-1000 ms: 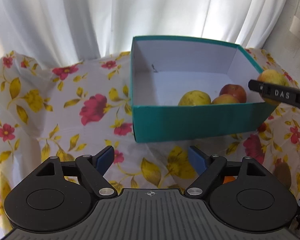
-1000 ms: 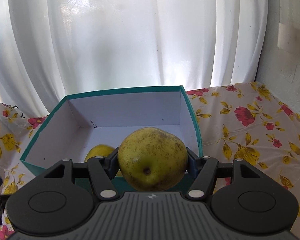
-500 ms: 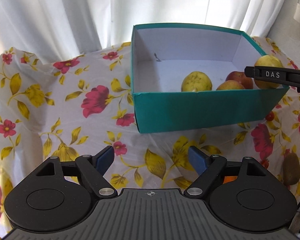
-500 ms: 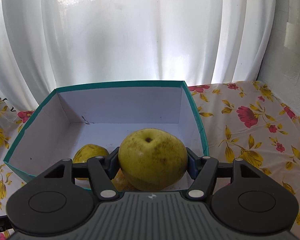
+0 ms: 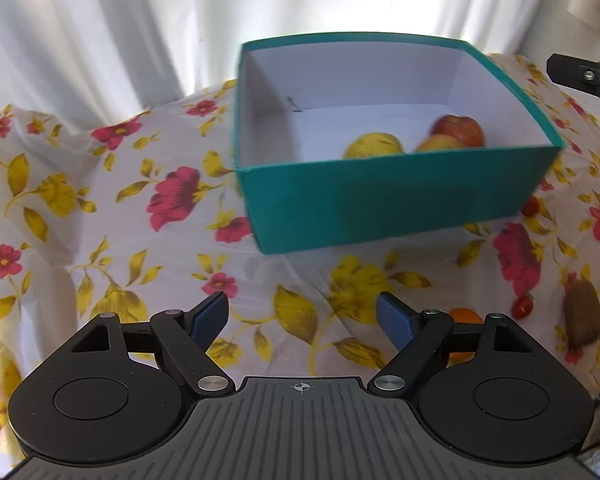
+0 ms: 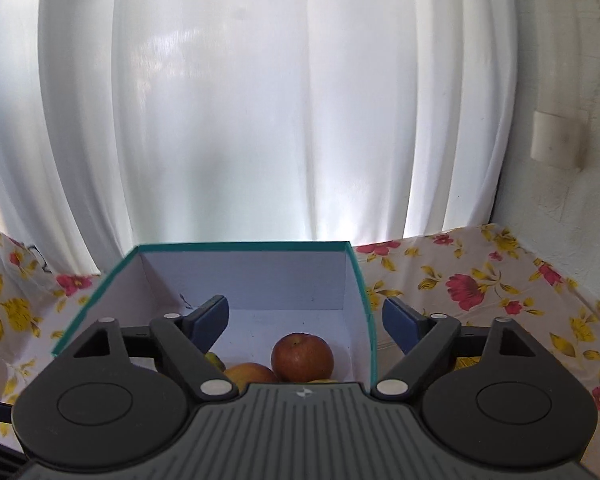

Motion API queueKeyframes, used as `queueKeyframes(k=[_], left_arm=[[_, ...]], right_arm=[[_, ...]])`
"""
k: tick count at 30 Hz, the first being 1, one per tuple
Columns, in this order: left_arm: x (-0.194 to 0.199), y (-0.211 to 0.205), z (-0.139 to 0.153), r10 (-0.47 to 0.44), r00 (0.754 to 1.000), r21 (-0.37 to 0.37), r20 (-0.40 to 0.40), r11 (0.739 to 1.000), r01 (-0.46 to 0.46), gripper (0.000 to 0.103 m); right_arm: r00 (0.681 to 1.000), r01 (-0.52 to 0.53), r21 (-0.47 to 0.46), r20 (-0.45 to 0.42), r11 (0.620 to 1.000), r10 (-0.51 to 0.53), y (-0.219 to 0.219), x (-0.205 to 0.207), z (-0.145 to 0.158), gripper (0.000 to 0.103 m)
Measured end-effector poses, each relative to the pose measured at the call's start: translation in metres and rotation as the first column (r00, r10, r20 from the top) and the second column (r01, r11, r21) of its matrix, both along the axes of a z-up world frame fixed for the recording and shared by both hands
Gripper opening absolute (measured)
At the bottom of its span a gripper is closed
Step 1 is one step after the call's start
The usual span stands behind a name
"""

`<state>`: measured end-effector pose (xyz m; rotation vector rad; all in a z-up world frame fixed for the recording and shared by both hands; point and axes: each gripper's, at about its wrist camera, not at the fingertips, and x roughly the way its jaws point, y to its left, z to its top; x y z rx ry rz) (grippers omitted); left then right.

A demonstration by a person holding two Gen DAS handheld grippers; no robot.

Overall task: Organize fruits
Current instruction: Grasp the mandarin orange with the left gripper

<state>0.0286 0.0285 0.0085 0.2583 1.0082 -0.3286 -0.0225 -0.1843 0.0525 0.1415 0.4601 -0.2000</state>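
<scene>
A teal box (image 5: 396, 200) with a white inside stands on the floral cloth. In it lie a yellow fruit (image 5: 374, 145), a red apple (image 5: 458, 130) and an orange-red apple (image 5: 438, 145). My left gripper (image 5: 302, 314) is open and empty, low over the cloth in front of the box. My right gripper (image 6: 304, 316) is open and empty above the box (image 6: 360, 280); below it I see the red apple (image 6: 302, 356) and the orange-red apple (image 6: 250, 374). One finger of the right gripper shows in the left wrist view (image 5: 580, 74), above the box's right side.
On the cloth (image 5: 100, 216) to the right of the box lie a kiwi (image 5: 584, 314), small red tomatoes (image 5: 523, 307) and an orange fruit (image 5: 464, 316) partly behind my left finger. White curtains (image 6: 300, 100) hang behind, and a wall (image 6: 572, 100) stands at the right.
My right gripper has opened and let go of the yellow-green fruit over the box, then risen. The left gripper has shifted slightly and stays open.
</scene>
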Motion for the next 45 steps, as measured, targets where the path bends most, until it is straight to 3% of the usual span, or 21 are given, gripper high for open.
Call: queueKeyframes(k=[6, 13, 17, 27, 31, 45], left_arm=[[-0.028, -0.015, -0.017, -0.121, 0.993, -0.026, 0.009, 0.992, 0.122, 0.085], [-0.047, -0.030, -0.036, -0.195, 0.981, -0.065, -0.008, 0.979, 0.194, 0.075], [-0.049, -0.038, -0.041, -0.236, 0.971, -0.120, -0.030, 0.966, 0.231, 0.062], [-0.042, -0.066, -0.052, -0.280, 0.959, -0.112, -0.048, 0.956, 0.273, 0.059], [-0.033, -0.075, -0.062, -0.281, 0.955, -0.119, -0.096, 0.956, 0.269, 0.047], [-0.011, -0.076, -0.066, -0.273, 0.955, -0.193, -0.117, 0.950, 0.247, 0.046]], right_arm=[[0.999, 0.019, 0.007, -0.027, 1.000, -0.019, 0.000, -0.046, -0.016, 0.094], [0.995, 0.066, 0.026, -0.081, 0.997, -0.064, -0.005, -0.076, -0.034, 0.094], [0.995, 0.070, 0.008, -0.076, 0.998, -0.069, -0.002, -0.090, -0.035, 0.094], [0.991, 0.022, 0.046, -0.135, 0.999, -0.016, 0.014, -0.109, -0.054, 0.094], [0.988, 0.026, 0.058, -0.151, 0.998, -0.017, 0.015, -0.112, -0.060, 0.094], [0.980, -0.015, 0.071, -0.199, 0.997, 0.029, 0.015, -0.112, -0.070, 0.094]])
